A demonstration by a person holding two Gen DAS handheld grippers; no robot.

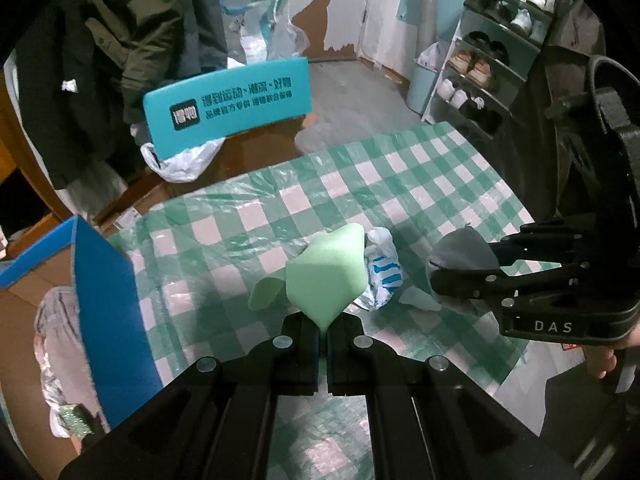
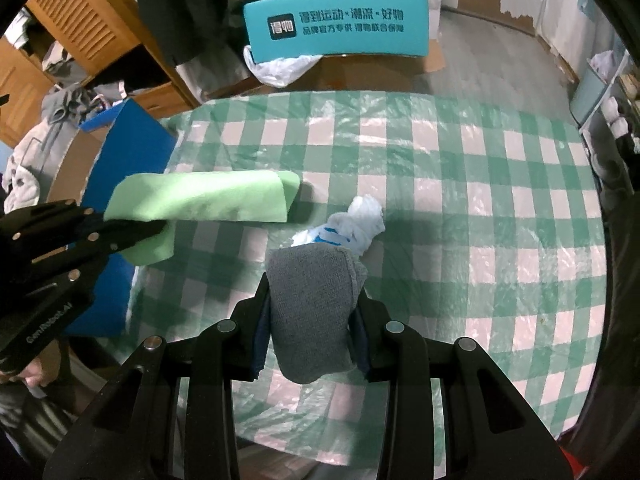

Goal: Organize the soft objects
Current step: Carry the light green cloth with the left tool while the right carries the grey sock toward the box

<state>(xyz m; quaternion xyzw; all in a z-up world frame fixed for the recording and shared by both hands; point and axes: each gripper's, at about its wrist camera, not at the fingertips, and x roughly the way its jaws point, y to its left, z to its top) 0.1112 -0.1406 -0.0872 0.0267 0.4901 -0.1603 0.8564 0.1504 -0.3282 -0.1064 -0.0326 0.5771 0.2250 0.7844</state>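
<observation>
Left wrist view: left tongs [image 1: 323, 334] at bottom centre, jaws pinched fully together on a corner of a green foam sheet [image 1: 326, 270], which stands folded above the checked bench [image 1: 420, 184]. Right tongs [image 1: 436, 276] at right edge, clamped on a grey cloth [image 1: 464, 250]. A knotted white-and-blue plastic bag [image 1: 382, 268] lies on the bench between the two. Blue box [image 1: 108, 312] at lower left, just beside the bench edge.

Right wrist view: right tongs [image 2: 310, 312] part-closed around the grey cloth [image 2: 310, 312], a thick knit-textured bundle filling the gap. Green foam sheet [image 2: 200, 196] hangs at left, smooth, curled over itself, from the left tongs [image 2: 160, 230]. Plastic bag [image 2: 352, 228] sits crumpled mid-frame.

Progress, as judged: two soft items held clear of the bench, none visibly stowed; the bag is untouched. Likely mid-task.
</observation>
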